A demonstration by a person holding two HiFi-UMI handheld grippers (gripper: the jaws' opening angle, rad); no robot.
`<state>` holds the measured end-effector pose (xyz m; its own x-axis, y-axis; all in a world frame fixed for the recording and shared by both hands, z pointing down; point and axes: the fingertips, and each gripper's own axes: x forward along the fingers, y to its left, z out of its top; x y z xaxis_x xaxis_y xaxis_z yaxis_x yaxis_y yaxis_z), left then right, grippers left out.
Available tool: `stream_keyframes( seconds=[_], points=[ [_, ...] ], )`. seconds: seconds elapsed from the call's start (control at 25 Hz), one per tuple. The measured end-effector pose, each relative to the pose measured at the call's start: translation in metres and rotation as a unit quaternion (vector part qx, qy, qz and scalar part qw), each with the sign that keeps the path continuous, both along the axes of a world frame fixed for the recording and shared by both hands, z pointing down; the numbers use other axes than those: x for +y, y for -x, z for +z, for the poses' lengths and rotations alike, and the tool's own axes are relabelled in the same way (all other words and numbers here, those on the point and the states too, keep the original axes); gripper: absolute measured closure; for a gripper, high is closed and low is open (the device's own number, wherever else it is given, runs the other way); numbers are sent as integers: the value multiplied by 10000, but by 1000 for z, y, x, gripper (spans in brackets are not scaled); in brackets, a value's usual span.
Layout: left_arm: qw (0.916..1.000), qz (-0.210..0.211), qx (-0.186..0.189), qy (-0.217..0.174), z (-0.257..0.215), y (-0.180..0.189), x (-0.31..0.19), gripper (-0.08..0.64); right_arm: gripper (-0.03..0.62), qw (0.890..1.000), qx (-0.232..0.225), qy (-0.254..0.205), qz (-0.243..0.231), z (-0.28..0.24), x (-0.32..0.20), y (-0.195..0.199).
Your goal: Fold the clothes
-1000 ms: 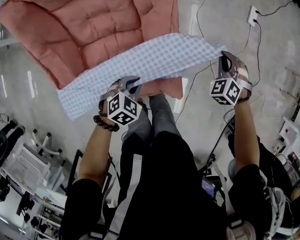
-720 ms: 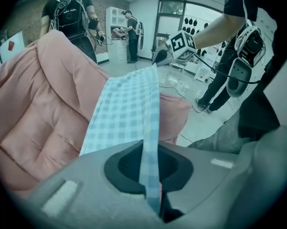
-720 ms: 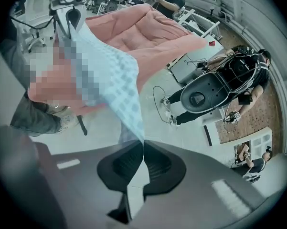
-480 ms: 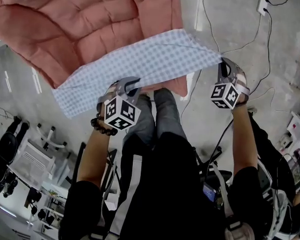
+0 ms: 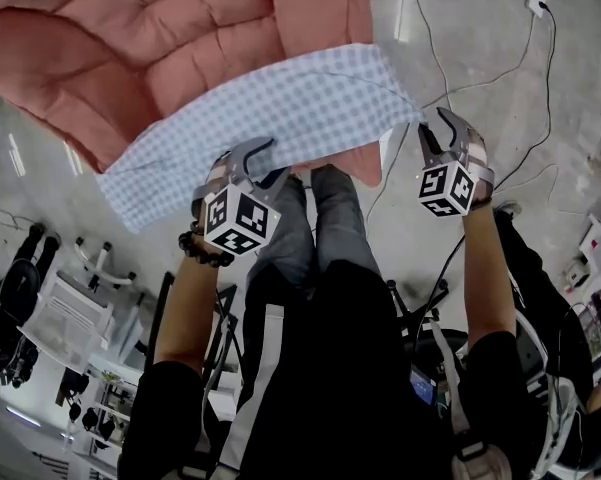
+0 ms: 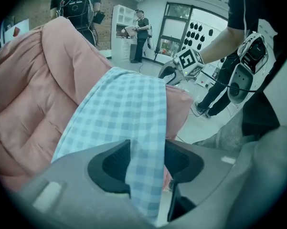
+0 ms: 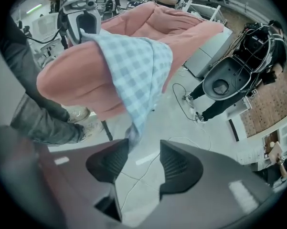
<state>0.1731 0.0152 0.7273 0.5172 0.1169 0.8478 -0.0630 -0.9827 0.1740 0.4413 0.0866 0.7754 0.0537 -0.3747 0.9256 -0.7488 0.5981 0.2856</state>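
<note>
Both grippers have come down toward the pink quilt [image 5: 130, 38], and their jaws have just been opening. On the left gripper [image 5: 270, 163] the fingers are spread, with the blue checked cloth [image 5: 280, 113] hanging loose between them. On the right gripper [image 5: 437, 128] the fingers stand apart, and the cloth's corner dangles just beside one pad, not pinched. From left to right the cloth lies draped along the quilt's near edge, its hem hanging over above the person's legs [image 5: 310, 228]
</note>
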Motion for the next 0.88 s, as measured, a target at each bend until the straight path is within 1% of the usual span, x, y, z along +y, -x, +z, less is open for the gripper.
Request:
stream_keyframes(
  seconds=[0.08, 0.16, 0.24, 0.36, 0.6, 0.76, 0.88],
  points=[
    [10000, -18, 3, 40, 0, 2, 0, 343, 357, 9999, -64, 131, 10, 1, 0, 3],
    [10000, -4, -10, 86, 0, 4, 1, 323, 304, 9995, -98, 302, 27, 3, 3, 5],
    [10000, 15, -2, 96, -2, 3, 2, 310, 296, 9991, -2, 419, -33, 4, 5, 1],
    [10000, -38, 59, 58, -8, 1, 0, 308, 279, 9984, 172, 520, -112, 4, 13, -8],
    [9999, -88, 128, -71, -20, 7, -8, 308, 284, 9992, 97, 262, 287, -21, 8, -9],
    [9996, -62, 216, -198, -41, 7, -16, 305, 304, 9984, -35, -54, 564, -55, -7, -8],
    [9990, -98, 309, -294, -59, 8, -21, 305, 311, 9973, -138, -329, 637, -83, -24, 1]
  ],
)
